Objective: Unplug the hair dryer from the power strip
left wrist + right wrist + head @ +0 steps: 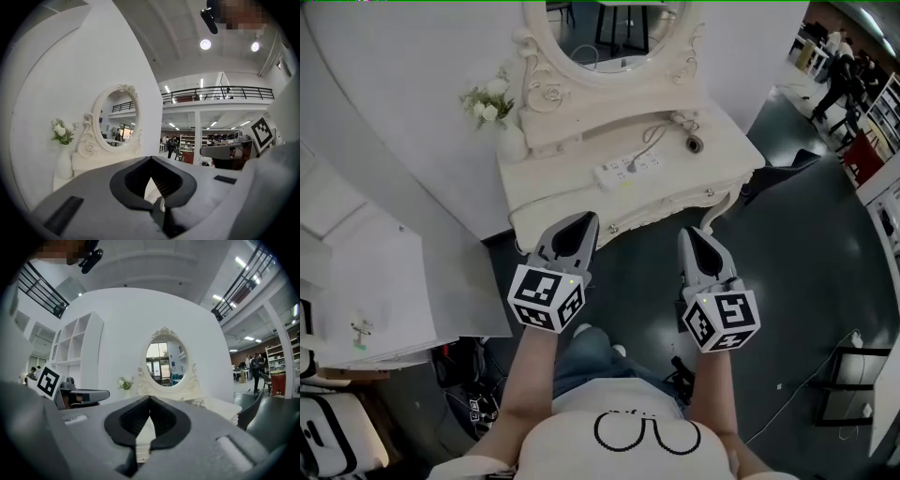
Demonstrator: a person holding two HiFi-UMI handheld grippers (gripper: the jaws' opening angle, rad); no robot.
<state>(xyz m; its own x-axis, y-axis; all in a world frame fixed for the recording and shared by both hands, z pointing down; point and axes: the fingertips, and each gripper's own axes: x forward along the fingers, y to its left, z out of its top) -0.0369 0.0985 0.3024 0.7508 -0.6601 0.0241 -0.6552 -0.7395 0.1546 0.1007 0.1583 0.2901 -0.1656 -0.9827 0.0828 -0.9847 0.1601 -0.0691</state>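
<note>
- Hair dryer (694, 142): where is it seen?
- On the white surface (712, 178), below the mirror (605, 28) and toward its right. It is seen small in the head view. The power strip (628, 170) is laid below the mirror's middle, with a cord (654, 139) run from it.
- And the fingers (133, 180)?
- They are clenched, with nothing held. The left gripper (579, 223) and right gripper (694, 234) are held short of the surface and pointed toward the mirror.
</note>
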